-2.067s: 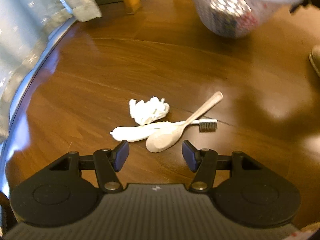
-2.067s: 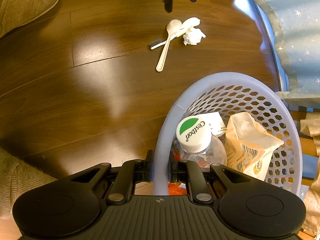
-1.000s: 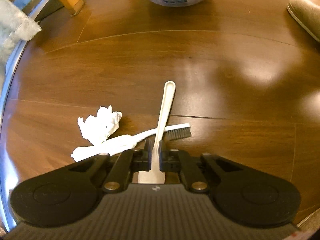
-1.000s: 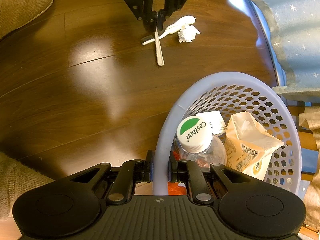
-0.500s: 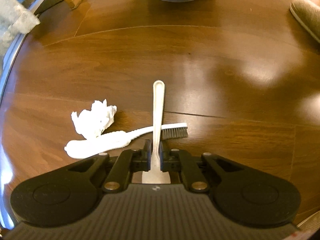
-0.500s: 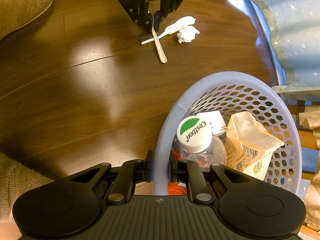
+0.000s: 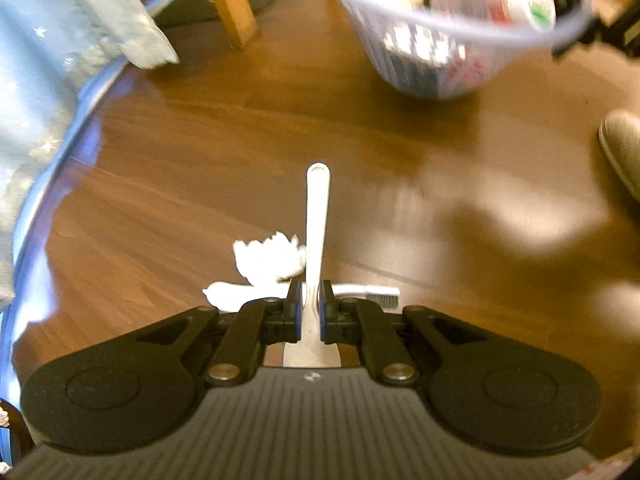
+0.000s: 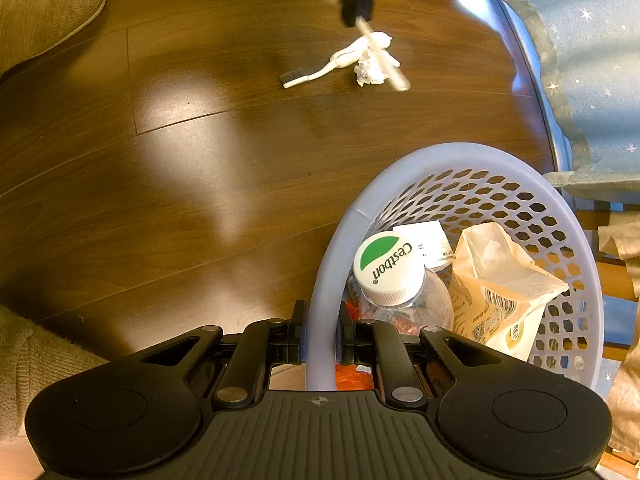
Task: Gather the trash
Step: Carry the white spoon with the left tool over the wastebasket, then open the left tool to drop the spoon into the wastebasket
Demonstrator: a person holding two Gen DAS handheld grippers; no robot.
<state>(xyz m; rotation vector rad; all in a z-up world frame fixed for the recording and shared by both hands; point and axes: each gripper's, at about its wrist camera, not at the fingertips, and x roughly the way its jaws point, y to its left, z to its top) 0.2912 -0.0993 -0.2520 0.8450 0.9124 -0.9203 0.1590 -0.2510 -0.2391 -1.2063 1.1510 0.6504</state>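
Note:
My left gripper point(image 7: 309, 312) is shut on a pale plastic spoon point(image 7: 316, 232), which points forward, lifted off the floor. Below it on the wooden floor lie a crumpled white tissue point(image 7: 268, 262) and a white toothbrush point(image 7: 360, 291). My right gripper point(image 8: 321, 340) is shut on the rim of a lavender perforated basket point(image 8: 520, 208) holding a clear bottle point(image 8: 390, 268) with a green-and-white cap, a paper bag point(image 8: 492, 292) and other scraps. The right wrist view shows the left gripper point(image 8: 358, 12) far ahead with the spoon point(image 8: 386, 60) above the tissue point(image 8: 370, 72) and toothbrush point(image 8: 316, 72).
A light blue starred blanket point(image 8: 592, 60) hangs along one side of the floor. A wooden furniture leg point(image 7: 226, 2) stands near the basket point(image 7: 432, 40). Beige slippers point(image 8: 44, 12) sit on the floor to the side, one also at the left wrist view's right edge point(image 7: 624, 148).
My left gripper closed on the spoon, then lifted it off the floor and swung it over the tissue and toothbrush, toward the basket. The right gripper kept holding the basket rim.

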